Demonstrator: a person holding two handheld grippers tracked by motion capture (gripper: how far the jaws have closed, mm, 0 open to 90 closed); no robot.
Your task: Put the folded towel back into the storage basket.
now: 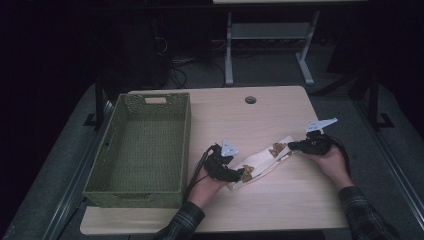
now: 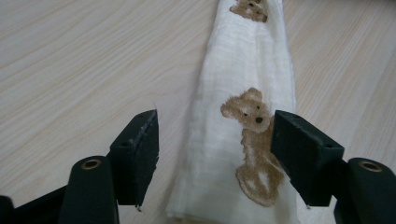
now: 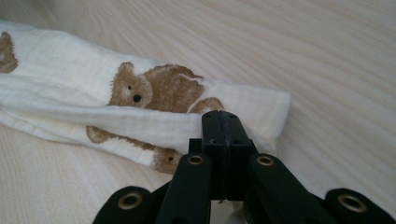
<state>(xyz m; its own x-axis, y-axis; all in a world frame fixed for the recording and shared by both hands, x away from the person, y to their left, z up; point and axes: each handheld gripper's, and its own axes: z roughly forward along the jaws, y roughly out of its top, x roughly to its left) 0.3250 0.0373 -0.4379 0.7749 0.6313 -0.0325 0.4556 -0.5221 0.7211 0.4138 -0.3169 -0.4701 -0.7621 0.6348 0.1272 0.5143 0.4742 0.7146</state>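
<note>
A green perforated basket sits on the left part of the light wooden table, its long side running from near to far, with nothing visible inside. Just right of its near end, the person's left hand holds the left gripper low over the table. In the left gripper view its jaws stand wide apart, one on each side of the near-left end of a folded white muslin cloth printed with brown teddy bears; neither jaw presses the fabric, though the right jaw sits right at the cloth's edge, beside a bear print.

The cloth lies as a long narrow strip on the table, slanting from the left gripper up toward the far right. At its far-right end the right gripper, held in the person's right hand, meets it. In the right gripper view the jaws are pressed fully together over the cloth's near folded edge, close to its end. Whether fabric is actually pinched between them cannot be told.
</note>
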